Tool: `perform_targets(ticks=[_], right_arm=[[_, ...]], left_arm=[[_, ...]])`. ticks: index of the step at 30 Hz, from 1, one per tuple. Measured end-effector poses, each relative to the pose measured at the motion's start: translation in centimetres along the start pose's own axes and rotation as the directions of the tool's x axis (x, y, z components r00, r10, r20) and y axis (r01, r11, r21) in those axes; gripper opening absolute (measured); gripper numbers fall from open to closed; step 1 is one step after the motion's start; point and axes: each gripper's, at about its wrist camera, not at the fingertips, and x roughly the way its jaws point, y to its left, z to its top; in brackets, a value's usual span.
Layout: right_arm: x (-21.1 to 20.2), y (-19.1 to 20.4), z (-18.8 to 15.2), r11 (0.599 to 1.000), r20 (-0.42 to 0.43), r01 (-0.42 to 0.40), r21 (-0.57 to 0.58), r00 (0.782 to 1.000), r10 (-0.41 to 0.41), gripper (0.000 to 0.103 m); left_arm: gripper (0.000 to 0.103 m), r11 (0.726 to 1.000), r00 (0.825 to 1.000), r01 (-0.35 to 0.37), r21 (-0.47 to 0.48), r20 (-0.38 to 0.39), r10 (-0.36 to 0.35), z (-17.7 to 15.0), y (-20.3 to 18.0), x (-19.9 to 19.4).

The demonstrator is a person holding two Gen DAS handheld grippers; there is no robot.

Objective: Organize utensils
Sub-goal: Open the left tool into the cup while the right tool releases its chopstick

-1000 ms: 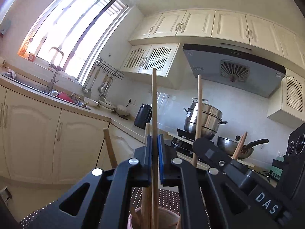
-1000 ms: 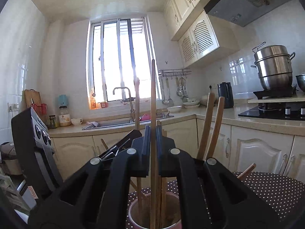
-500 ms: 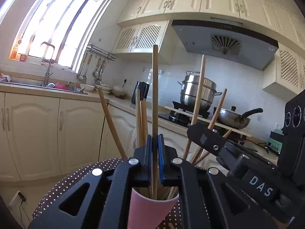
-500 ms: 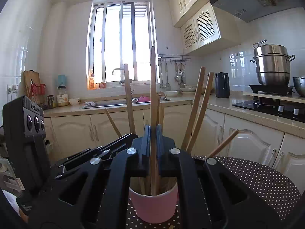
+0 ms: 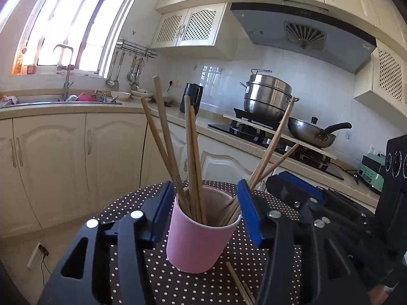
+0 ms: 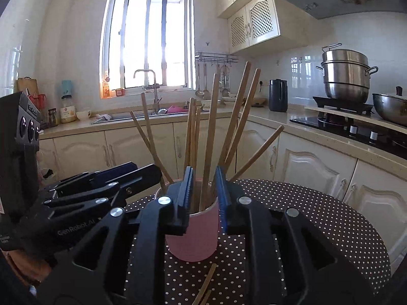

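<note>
A second ago each of my grippers pinched a single chopstick upright over the pink cup (image 5: 201, 231); both jaws have just been opening, and those sticks now stand loose among the chopsticks (image 5: 193, 157) in the cup. From the left wrist, my left gripper (image 5: 203, 211) is spread wide, its blue pads on either side of the cup near the rim, and I cannot tell whether either pad touches it. The cup stands upright on the polka-dot table (image 5: 178, 284), with a stray chopstick (image 5: 237, 283) lying flat just in front of its base. This view also shows my right gripper's black body to the right and the wok (image 5: 311, 132) on the stove behind. From the right wrist, my right gripper (image 6: 205, 190) is parted only narrowly, level with the cup's rim; one stick rises in the gap between the pads, and the pads do not press it. Here the chopsticks fan out against the window (image 6: 147, 38) and sink (image 6: 122, 117), my left gripper reaches in from the left, and the table's far right edge comes into sight.
</note>
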Motion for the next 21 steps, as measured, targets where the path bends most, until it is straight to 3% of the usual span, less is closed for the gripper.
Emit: perform_targets(ticks=[1, 3, 4, 10, 21], right_arm=[[-0.3, 0.0, 0.1, 1.0, 0.001, 0.004, 0.005, 1.0, -0.004, 0.029], [-1.0, 0.0, 0.2, 1.0, 0.015, 0.025, 0.009, 1.0, -0.025, 0.047], [-1.4, 0.0, 0.4, 1.0, 0.022, 0.019, 0.013, 1.0, -0.02, 0.05], [-3.6, 0.9, 1.5, 1.0, 0.049, 0.024, -0.011, 0.999, -0.023, 0.052], [-7.5, 2.0, 2.0, 0.999, 0.052, 0.038, -0.025, 0.998, -0.036, 0.053]], left_arm=[[0.059, 1.0, 1.0, 0.0, -0.013, -0.009, 0.0, 0.1, 0.2, -0.1], [0.059, 0.999, 1.0, 0.007, -0.033, -0.011, -0.007, 0.2, 0.5, -0.7], [0.062, 0.999, 1.0, 0.01, -0.041, -0.015, -0.011, 0.2, 0.7, -1.0], [0.068, 0.996, 0.999, 0.041, -0.075, -0.01, -0.042, 0.8, 0.9, -3.2], [0.071, 1.0, 0.999, 0.025, -0.007, -0.027, -0.025, 1.2, -1.5, -7.3]])
